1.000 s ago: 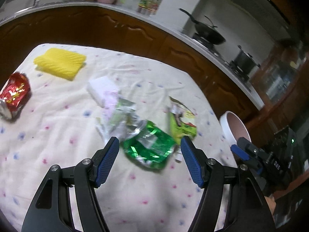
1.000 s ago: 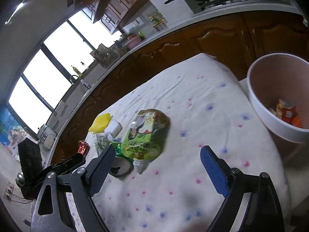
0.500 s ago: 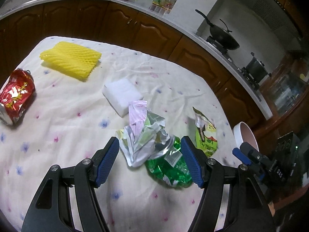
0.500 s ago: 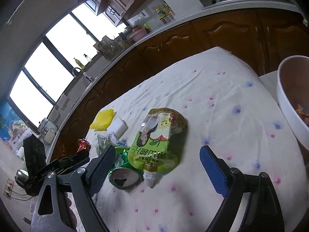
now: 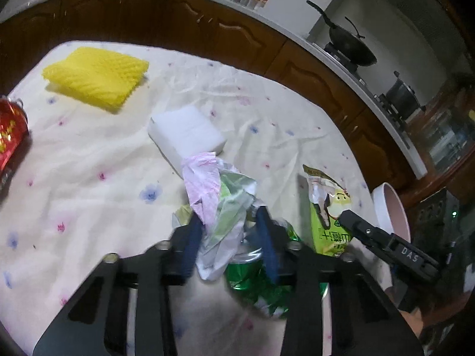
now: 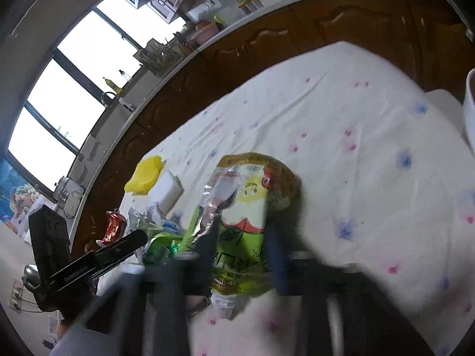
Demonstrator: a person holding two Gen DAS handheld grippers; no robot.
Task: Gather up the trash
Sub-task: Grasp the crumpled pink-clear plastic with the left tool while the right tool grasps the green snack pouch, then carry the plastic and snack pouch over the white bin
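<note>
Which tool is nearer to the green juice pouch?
Right. The right tool has the green juice pouch between its fingers; the left tool closes on crumpled wrappers beside it.

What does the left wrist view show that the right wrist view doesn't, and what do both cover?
Only the left wrist view: the left gripper closing on the crumpled plastic wrappers, plus the wok on the stove. Only the right wrist view: the right gripper closing around the green juice pouch, and the windows. Both show the yellow foam net, white sponge, red can, crushed green can, the bin and the floral tablecloth.
</note>
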